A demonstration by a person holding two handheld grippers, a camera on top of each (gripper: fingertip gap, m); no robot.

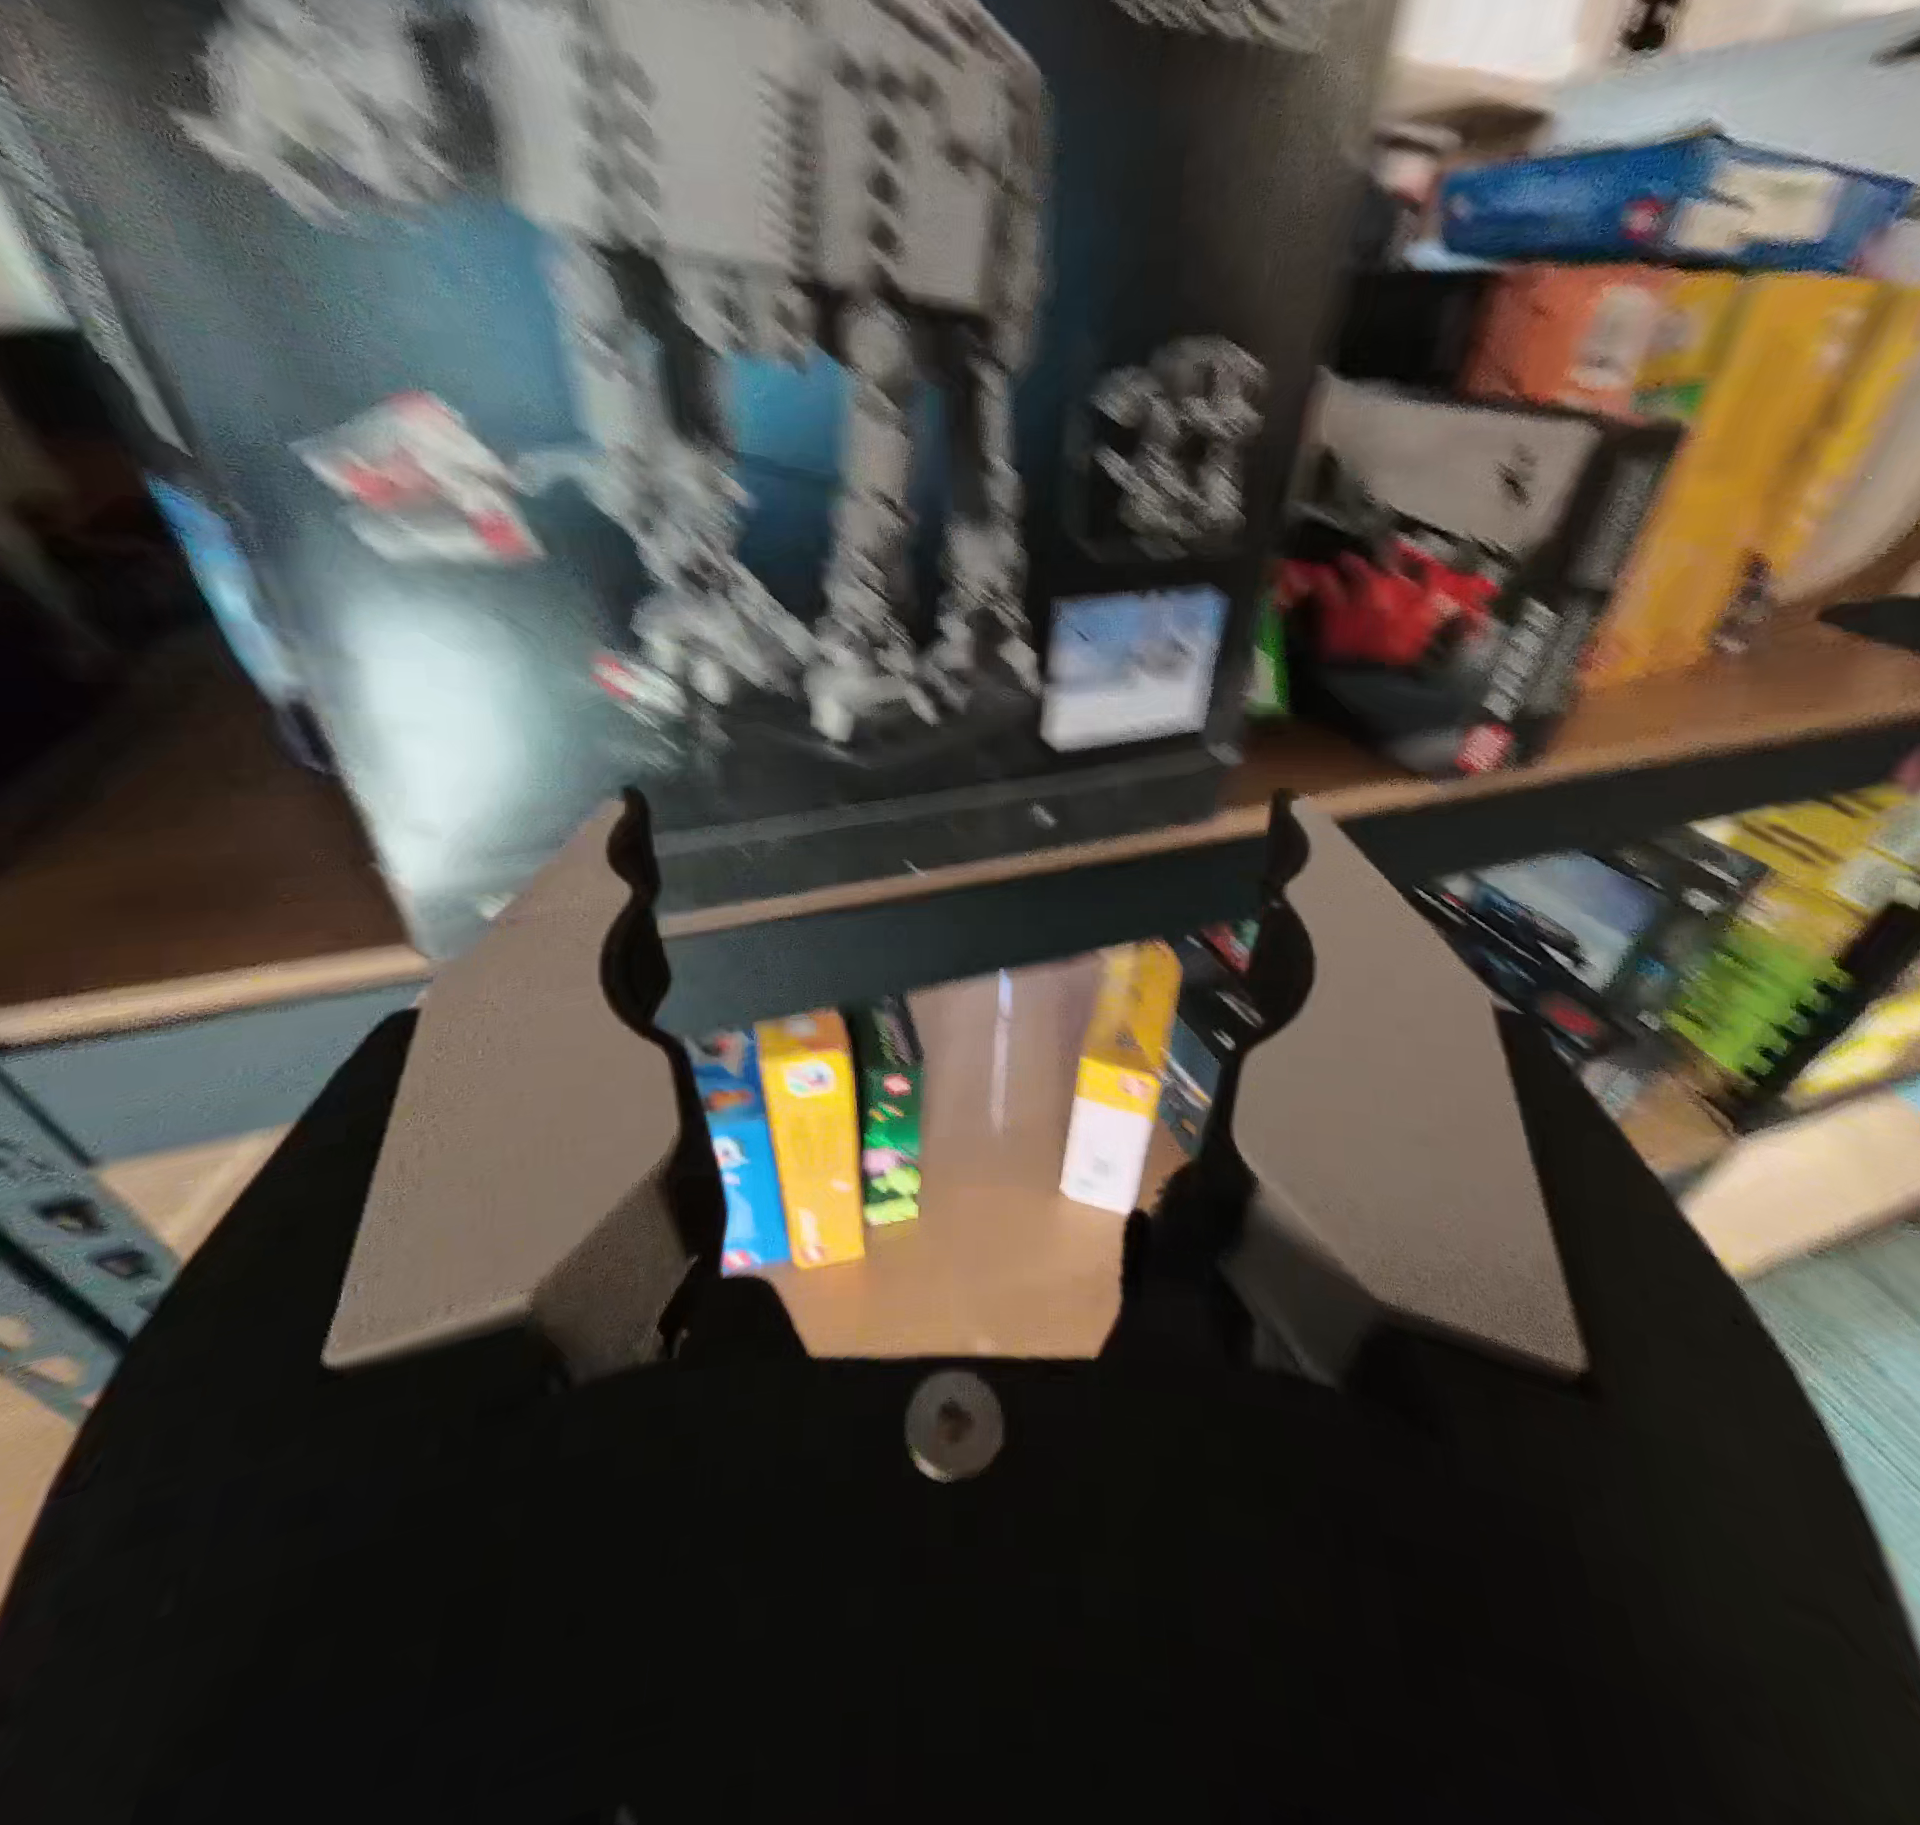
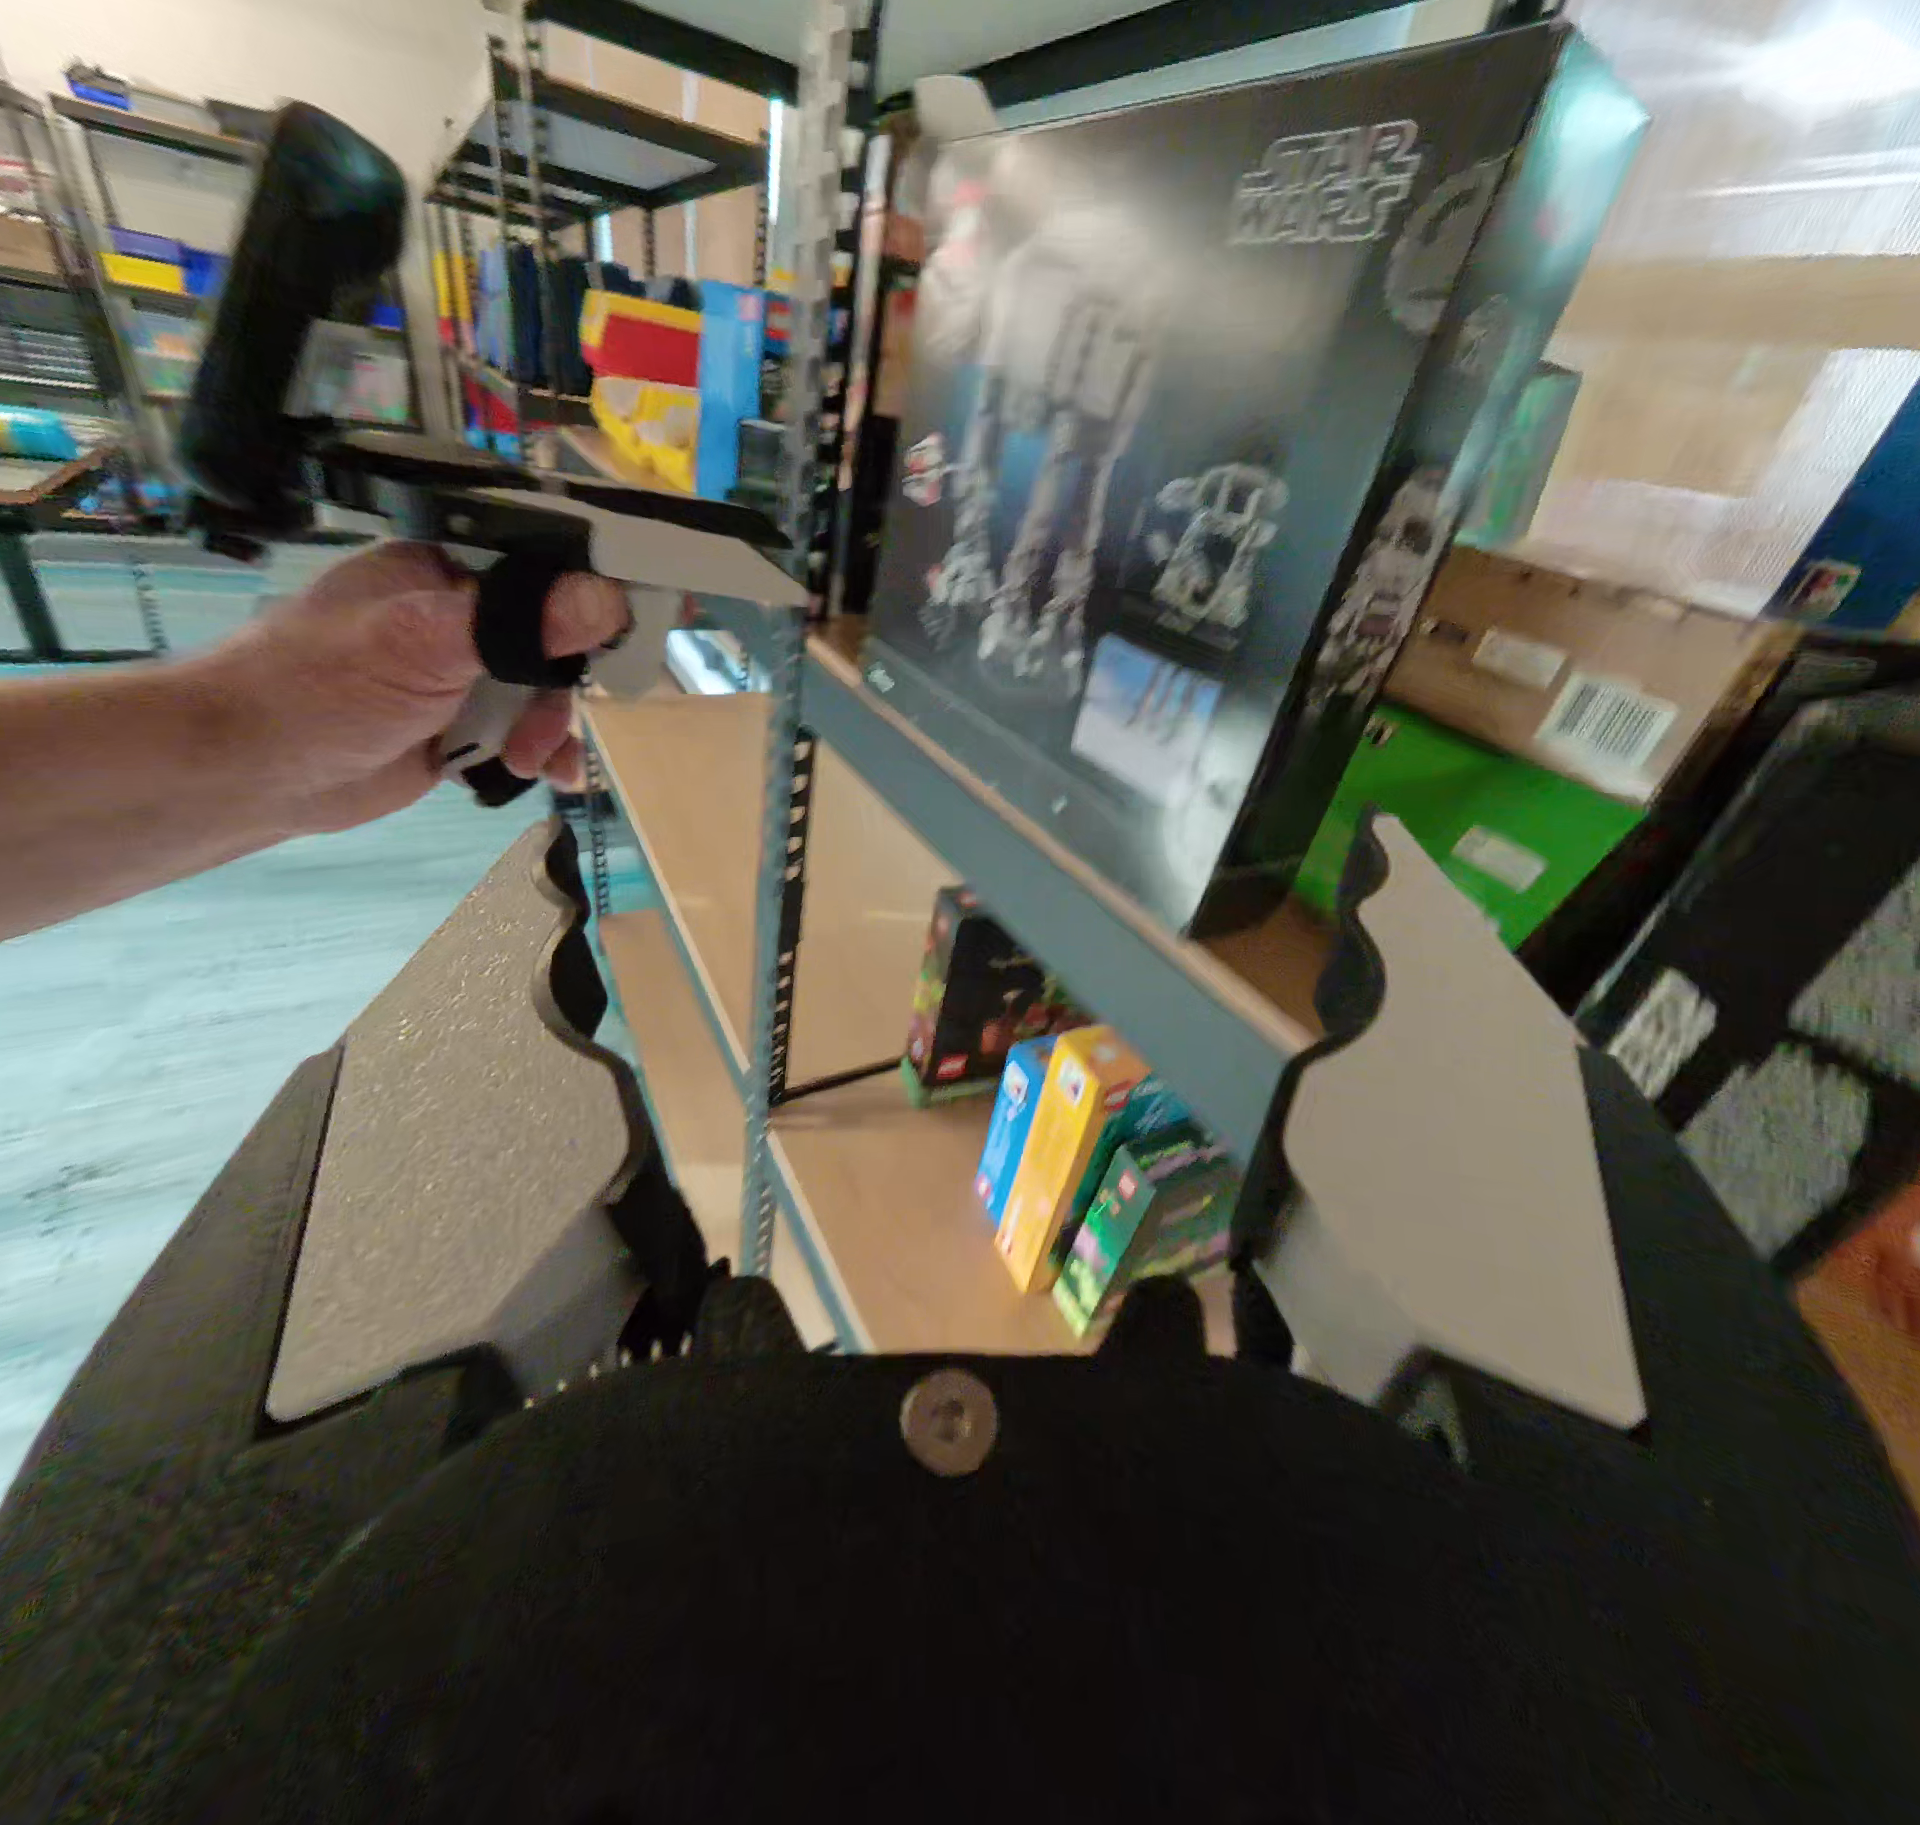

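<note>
Left wrist view: the left tool point(image 1: 956, 819) stood spread wide with nothing between its fingers, pointing at the lower front edge of the large dark box point(image 1: 665, 404), close to it but apart.
Right wrist view: the right tool point(image 2: 966, 861) was likewise spread and bare, nearest the box's near bottom corner and the grey front rail of the shelf point(image 2: 1039, 902).
Large dark box: it stood upright on the wooden shelf board, its front printed with a grey four-legged brick model, a smaller inset model and a pale inset picture.
Other tool in sight: in the right wrist view a hand point(image 2: 395, 674) held the left tool off to the left of the shelf post, level with the box's base.
Below: small boxes stood on the lower shelf, among them a blue box point(image 2: 1013, 1131), a yellow box point(image 2: 1060, 1152) and a green box point(image 2: 1132, 1225).
Beside: orange, yellow and blue boxes point(image 1: 1662, 404) were stacked to the right of the dark box.
Writing: lettering and small logos showed on the boxes; I leave them unread.
Blur: the left wrist view was smeared, so fine print there could not be told.
</note>
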